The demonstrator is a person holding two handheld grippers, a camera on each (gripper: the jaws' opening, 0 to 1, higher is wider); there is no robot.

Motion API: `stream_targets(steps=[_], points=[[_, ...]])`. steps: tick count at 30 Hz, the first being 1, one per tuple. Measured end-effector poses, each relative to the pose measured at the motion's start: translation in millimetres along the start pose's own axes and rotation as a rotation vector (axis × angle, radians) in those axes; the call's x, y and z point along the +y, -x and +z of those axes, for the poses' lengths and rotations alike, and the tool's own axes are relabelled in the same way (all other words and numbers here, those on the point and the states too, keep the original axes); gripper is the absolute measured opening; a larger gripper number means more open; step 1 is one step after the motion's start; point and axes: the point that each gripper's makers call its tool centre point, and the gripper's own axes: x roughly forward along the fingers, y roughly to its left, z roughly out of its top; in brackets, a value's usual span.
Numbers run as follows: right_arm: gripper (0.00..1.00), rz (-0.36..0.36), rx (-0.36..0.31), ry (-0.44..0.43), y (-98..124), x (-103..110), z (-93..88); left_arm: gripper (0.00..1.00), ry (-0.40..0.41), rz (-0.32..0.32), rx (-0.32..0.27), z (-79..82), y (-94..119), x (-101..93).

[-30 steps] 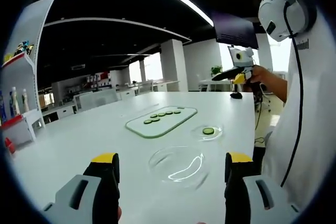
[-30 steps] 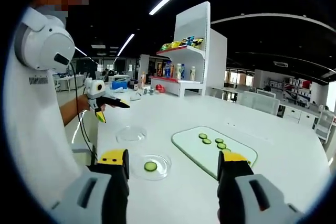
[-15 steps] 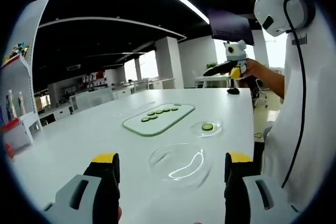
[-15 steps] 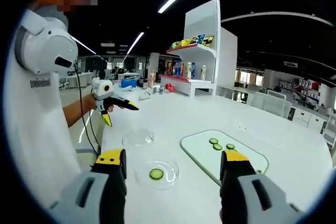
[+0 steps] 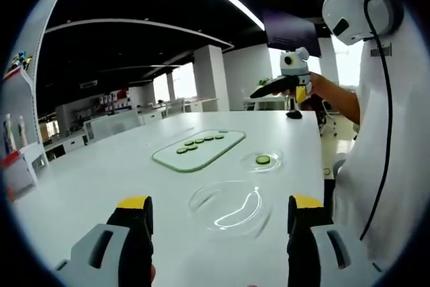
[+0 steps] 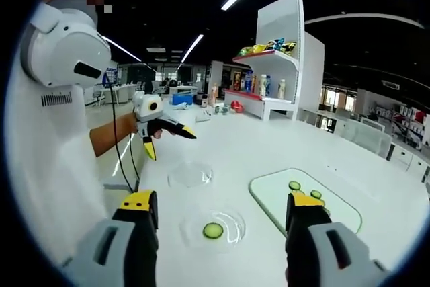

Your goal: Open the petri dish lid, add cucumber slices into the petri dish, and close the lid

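The clear round glass petri dish sits on the big white table, and one green cucumber slice lies flat inside it. In the right gripper view the dish is low between the two arms of the right tongs, which are wide apart and hold nothing. The clear round lid lies by itself on the table a little past the dish, so the dish is open now. Just beside the dish is a flat glass cutting board with a green edge, and more cucumber slices lie on it in a row. In the left gripper view the lid is close in front of the left tongs, which are also wide apart and empty, and the dish is behind the lid, next to the board. The left tongs also show up in the right gripper view, held in a hand above the table past the lid. The cucumber slices look thin, soft and wet, so I think they could slip or tear. It seems best to pinch one gently by its edges. The lid and dish look light, hard and smooth, and glass can break. I think the lid should be held by its rim with a soft squeeze and put down slowly on top of the dish.
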Motion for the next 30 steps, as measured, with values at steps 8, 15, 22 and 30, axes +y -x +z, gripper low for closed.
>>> stream_targets(steps=[8, 15, 22, 30], points=[[0.78, 0.056, 0.02, 0.014, -19, 8, -2.5, 0.82, 0.007, -0.03, 0.011, -4.6, -5, -0.7], [0.79, 0.111, 0.031, 0.062, -44, 11, -8.5, 0.82, 0.011, -0.051, 0.031, -12.2, -10, -2.5], [0.79, 0.193, 0.026, 0.074, -68, 21, -10.4, 0.82, 0.025, -0.056, 0.036, -17.7, -14, -1.8], [0.79, 0.268, 0.045, 0.101, -92, 33, -11.6, 0.82, 0.027, -0.064, 0.039, -19.2, -16, -2.1]])
